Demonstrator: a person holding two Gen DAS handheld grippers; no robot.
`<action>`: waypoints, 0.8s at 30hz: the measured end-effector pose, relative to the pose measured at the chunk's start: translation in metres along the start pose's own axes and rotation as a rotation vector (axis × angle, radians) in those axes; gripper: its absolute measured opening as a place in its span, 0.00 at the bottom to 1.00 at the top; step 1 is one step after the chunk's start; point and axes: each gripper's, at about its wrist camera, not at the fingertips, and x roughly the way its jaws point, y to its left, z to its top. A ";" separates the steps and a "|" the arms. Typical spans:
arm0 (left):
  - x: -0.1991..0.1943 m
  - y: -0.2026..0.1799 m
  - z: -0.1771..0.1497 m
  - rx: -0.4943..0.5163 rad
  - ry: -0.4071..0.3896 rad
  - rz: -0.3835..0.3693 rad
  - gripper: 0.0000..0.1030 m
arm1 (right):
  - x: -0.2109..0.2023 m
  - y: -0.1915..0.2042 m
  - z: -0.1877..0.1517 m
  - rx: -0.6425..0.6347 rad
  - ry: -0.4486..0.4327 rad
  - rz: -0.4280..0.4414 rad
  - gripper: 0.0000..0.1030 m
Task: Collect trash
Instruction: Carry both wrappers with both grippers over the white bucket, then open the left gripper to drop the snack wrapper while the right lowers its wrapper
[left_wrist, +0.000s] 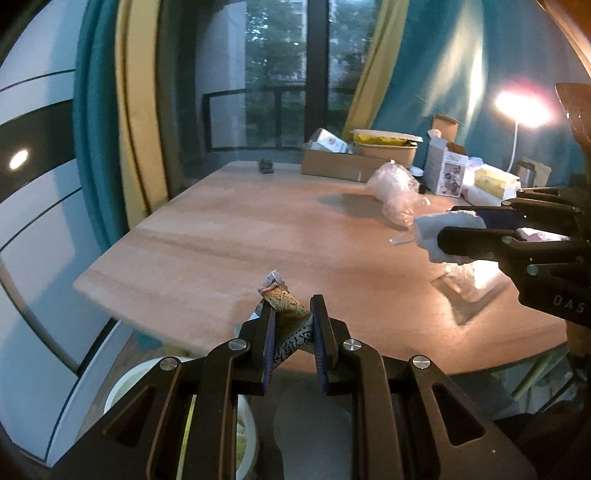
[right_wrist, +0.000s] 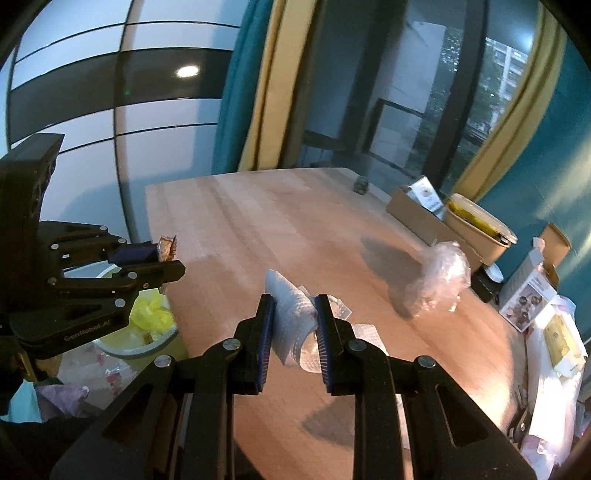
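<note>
My left gripper (left_wrist: 293, 310) is shut on a crumpled printed snack wrapper (left_wrist: 286, 308) and holds it over the table's near left edge; it also shows in the right wrist view (right_wrist: 168, 258). My right gripper (right_wrist: 294, 304) is shut on a white paper towel (right_wrist: 291, 317) above the table, seen from the left wrist (left_wrist: 448, 232). A white trash bin (right_wrist: 147, 332) with yellow and clear waste stands on the floor left of the table, below the left gripper. A crumpled clear plastic bag (right_wrist: 437, 277) lies on the table.
The wooden table (left_wrist: 258, 229) carries a cardboard box (left_wrist: 340, 164), a lidded paper bowl (left_wrist: 386, 146), small cartons (left_wrist: 445, 173) and a lit lamp (left_wrist: 522, 109) along the far right. Clear plastic packaging (left_wrist: 469, 284) lies under the right gripper. Curtains and a window stand behind.
</note>
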 end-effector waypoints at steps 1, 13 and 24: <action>-0.003 0.004 -0.004 -0.012 -0.003 0.004 0.19 | 0.000 0.005 0.001 -0.009 0.003 0.004 0.21; -0.030 0.050 -0.041 -0.098 -0.004 0.070 0.19 | 0.010 0.059 0.014 -0.113 0.011 0.064 0.21; -0.039 0.105 -0.071 -0.187 0.016 0.157 0.19 | 0.025 0.101 0.026 -0.181 0.024 0.129 0.21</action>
